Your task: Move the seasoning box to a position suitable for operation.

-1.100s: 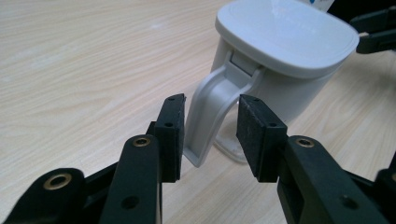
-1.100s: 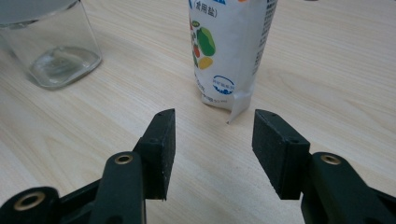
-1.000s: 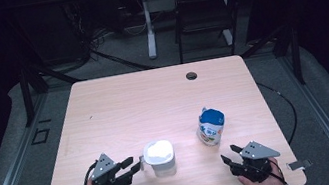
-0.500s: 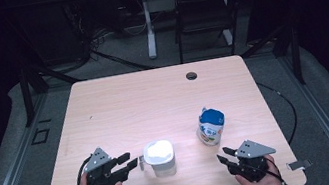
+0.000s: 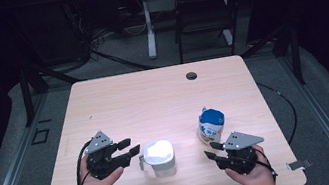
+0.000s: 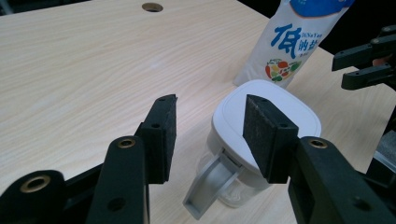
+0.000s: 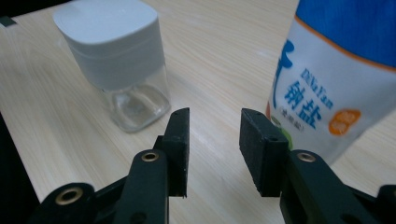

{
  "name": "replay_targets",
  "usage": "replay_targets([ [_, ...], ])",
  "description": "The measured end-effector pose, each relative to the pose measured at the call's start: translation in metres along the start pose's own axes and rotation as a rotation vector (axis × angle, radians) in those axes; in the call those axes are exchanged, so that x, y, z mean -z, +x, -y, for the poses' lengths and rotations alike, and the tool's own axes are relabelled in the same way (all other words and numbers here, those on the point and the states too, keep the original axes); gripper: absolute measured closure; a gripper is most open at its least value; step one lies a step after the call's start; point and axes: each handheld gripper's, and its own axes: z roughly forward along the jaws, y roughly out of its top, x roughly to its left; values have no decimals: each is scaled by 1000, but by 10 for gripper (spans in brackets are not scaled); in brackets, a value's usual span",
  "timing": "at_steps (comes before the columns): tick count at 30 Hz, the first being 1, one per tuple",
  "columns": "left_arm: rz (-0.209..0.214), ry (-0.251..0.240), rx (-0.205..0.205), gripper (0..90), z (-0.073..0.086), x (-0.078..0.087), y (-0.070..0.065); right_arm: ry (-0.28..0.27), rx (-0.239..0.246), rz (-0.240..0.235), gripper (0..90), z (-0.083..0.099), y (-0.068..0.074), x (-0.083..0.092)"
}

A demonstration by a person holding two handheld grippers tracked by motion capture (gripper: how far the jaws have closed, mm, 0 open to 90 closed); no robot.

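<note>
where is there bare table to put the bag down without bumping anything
The whole far half, from the cable hole down to the salt bag, is bare. The near strip is crowded: left gripper, lidded jar, right gripper.

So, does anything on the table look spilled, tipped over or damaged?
Nothing stands out. The clear jar stands upright with its white lid on, the blue and white pouch stands upright beside it, and no spill shows on the wooden table.
</note>
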Motion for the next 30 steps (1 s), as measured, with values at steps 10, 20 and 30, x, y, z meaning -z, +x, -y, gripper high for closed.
replay_targets([
  [10,22,31,-22,610,-9,-6,-3,-10,-18,-7,594,-23,3,-6],
  [20,58,81,-56,719,-13,-10,-9,47,15,-49,663,-35,8,-13],
  [30,46,116,-84,895,-11,-15,-14,85,19,-66,786,-39,11,-18],
])
